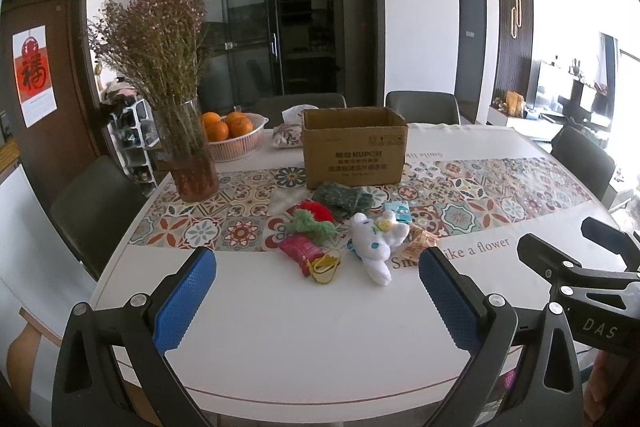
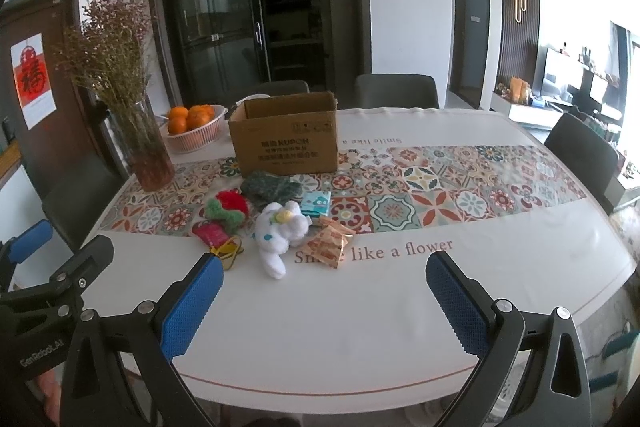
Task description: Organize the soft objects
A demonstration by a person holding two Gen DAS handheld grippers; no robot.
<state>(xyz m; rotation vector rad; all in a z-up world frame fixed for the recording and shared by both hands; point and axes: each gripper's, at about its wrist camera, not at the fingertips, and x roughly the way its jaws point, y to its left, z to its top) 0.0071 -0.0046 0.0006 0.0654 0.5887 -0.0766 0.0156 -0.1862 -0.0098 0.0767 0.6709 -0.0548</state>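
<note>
A white plush toy [image 1: 376, 243] [image 2: 280, 233] lies mid-table among a red and green knitted piece [image 1: 314, 221] [image 2: 228, 209], a dark green cloth [image 1: 342, 201] [image 2: 272, 187], a red pouch with a yellow tag [image 1: 306, 253] [image 2: 212, 233], a teal packet [image 1: 397, 209] [image 2: 316, 205] and orange snack packets [image 2: 328, 243]. An open cardboard box [image 1: 354, 151] [image 2: 286, 137] stands behind them. My left gripper [image 1: 318, 301] is open and empty, above the near table edge. My right gripper [image 2: 324, 301] is open and empty, to the right of the left one.
A glass vase of dried flowers [image 1: 188, 155] [image 2: 146, 151] and a basket of oranges [image 1: 234, 135] [image 2: 194, 129] stand at the back left. Grey chairs [image 1: 422, 107] surround the white table [image 1: 280, 339] with its patterned runner.
</note>
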